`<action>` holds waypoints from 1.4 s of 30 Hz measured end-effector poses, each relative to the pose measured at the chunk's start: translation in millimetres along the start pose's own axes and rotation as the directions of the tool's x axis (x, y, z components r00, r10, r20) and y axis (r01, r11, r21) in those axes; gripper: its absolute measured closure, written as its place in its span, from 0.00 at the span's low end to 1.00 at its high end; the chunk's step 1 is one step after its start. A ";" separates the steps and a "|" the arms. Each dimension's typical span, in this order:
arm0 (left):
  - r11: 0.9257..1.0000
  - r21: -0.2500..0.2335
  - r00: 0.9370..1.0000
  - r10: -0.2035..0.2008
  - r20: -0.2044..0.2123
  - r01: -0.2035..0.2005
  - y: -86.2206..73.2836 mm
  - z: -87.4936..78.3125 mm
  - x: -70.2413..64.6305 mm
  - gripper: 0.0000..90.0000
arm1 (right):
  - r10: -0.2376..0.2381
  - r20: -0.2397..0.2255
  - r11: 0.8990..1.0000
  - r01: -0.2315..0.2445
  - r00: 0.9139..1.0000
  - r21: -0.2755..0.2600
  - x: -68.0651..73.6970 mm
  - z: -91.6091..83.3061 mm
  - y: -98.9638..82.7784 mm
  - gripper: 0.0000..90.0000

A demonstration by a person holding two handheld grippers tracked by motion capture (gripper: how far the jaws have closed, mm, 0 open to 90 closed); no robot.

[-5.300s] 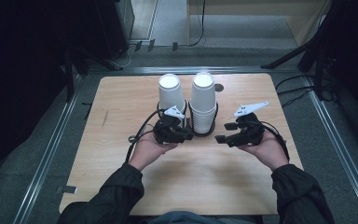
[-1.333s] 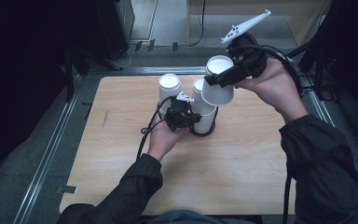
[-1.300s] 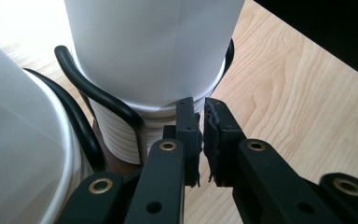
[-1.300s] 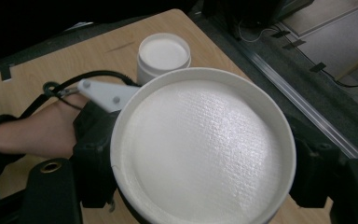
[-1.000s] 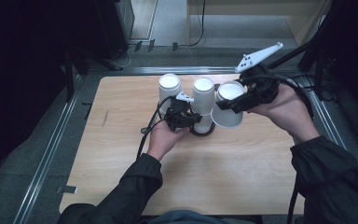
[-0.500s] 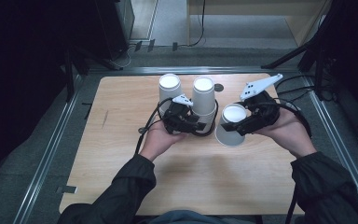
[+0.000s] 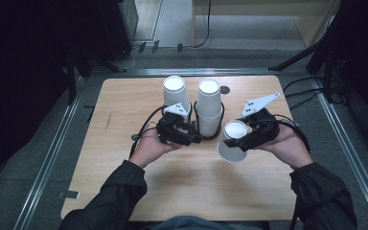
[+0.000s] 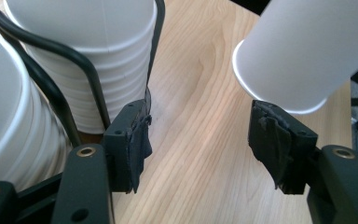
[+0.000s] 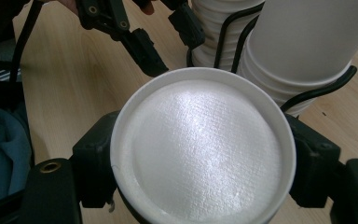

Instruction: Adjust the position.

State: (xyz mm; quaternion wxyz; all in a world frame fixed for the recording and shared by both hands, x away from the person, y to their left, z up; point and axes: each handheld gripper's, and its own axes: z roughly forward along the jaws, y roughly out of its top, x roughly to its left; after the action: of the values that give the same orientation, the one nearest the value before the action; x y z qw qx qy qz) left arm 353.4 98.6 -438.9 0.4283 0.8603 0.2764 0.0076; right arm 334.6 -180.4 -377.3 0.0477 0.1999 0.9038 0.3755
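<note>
Paper cup (image 7: 234, 142), inverted, sat clamped in the right gripper (image 7: 242, 139), probably for setting down. Left gripper (image 7: 190, 135), jaws just opening and empty, had freed the wire-held stack (image 7: 209, 108).

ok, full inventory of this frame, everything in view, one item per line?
Single white paper cup: 1, white, upside down in the right gripper, tilted, beside the stacks.
Stacks of white paper cups: 2, white, upside down, table's far middle.
Black wire holder: 1, black, around the stacks.
Wooden table: 1, light wood.
Left gripper: black, jaws just opened, nothing between them, by the holder.
Right gripper: black, clamped on the single cup.
Hands, dark sleeves: 2.
</note>
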 end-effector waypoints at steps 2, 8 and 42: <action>1.000 0.006 1.000 0.014 0.006 -0.014 -3.3 -1.2 -0.7 0.41 | 0.003 -0.008 1.000 -0.003 1.000 0.001 0.0 4.4 -2.6 0.28; 1.000 0.003 0.999 0.022 0.026 -0.022 -13.1 -3.9 -1.6 0.39 | -0.003 -0.024 1.000 0.003 1.000 0.004 0.3 17.8 -8.4 0.28; 0.989 0.095 0.983 0.095 0.157 -0.111 -49.5 19.1 -1.9 0.14 | -0.017 -0.136 0.999 0.010 0.991 -0.050 14.3 73.0 -26.7 0.28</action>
State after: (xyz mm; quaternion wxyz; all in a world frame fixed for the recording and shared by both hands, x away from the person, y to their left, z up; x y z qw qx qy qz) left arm 333.4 107.4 -487.3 0.4019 0.8926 0.1981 -0.0502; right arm 330.0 -143.6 -447.1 -0.0070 0.1665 0.8968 0.4099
